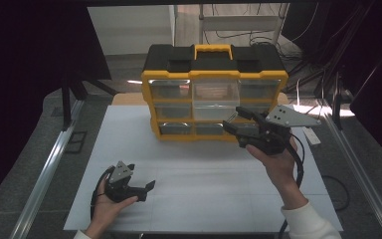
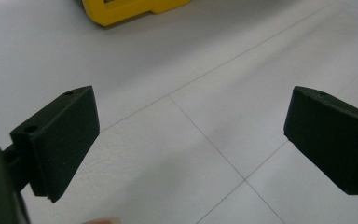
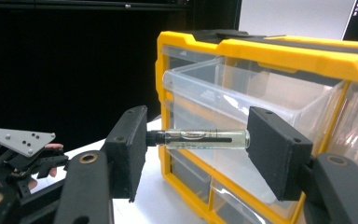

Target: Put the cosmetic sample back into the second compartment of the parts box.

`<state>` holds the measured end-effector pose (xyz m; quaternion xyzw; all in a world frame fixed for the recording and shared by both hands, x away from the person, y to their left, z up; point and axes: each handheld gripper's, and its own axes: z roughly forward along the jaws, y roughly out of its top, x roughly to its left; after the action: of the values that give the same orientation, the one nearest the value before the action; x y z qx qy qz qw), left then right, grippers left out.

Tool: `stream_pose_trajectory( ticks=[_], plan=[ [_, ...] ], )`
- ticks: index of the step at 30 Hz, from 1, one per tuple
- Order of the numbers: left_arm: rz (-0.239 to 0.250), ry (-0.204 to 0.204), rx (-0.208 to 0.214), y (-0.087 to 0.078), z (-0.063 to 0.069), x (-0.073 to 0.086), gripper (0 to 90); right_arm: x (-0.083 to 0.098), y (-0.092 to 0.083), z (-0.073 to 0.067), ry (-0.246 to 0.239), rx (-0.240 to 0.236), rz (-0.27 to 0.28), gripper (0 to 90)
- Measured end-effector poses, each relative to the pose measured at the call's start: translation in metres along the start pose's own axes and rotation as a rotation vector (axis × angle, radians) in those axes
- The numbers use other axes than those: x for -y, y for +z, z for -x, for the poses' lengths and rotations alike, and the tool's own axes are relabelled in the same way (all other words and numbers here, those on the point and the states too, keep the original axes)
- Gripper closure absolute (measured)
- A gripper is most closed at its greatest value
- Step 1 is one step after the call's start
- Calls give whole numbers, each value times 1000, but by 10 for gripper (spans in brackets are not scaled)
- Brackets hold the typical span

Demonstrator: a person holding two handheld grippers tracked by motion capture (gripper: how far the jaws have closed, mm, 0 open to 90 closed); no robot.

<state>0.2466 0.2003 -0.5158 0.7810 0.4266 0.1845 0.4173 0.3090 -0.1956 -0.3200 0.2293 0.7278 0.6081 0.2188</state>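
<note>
The right gripper point(image 3: 197, 140) is gripping a small glass vial point(image 3: 205, 139) end to end between its two black jaws, the vial lying level across the gap with its dark cap against the left jaw. Just beyond the vial, a clear drawer point(image 3: 242, 100) is standing pulled out from the upper middle of a yellow and black organizer point(image 3: 279, 49), its open top close behind and slightly above the held vial. In the high view the right gripper point(image 1: 235, 123) is hovering in front of the organizer point(image 1: 214, 74), the person's right hand point(image 1: 278, 162) holding it up off the white table point(image 1: 204, 169). Well to the side and nearer the person, the left gripper point(image 1: 149, 189) is resting low over the table with its jaws spread wide and nothing between them. The left gripper view is showing that bare gap above the table's faint grid lines, with a yellow corner of the organizer point(image 2: 121, 9) far ahead.
</note>
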Motion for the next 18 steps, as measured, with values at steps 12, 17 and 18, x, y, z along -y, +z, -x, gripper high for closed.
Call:
stream_pose_trajectory(
  ticks=[12,17,18],
  plan=[
    [-1,-2,0,0,0,0,38,-12,6,5,-5,10,7,402],
    [-1,-2,1,0,0,0,38,-15,8,8,-5,20,7,402],
    [-2,-1,0,0,0,0,38,-15,8,8,-5,18,9,402]
  ],
)
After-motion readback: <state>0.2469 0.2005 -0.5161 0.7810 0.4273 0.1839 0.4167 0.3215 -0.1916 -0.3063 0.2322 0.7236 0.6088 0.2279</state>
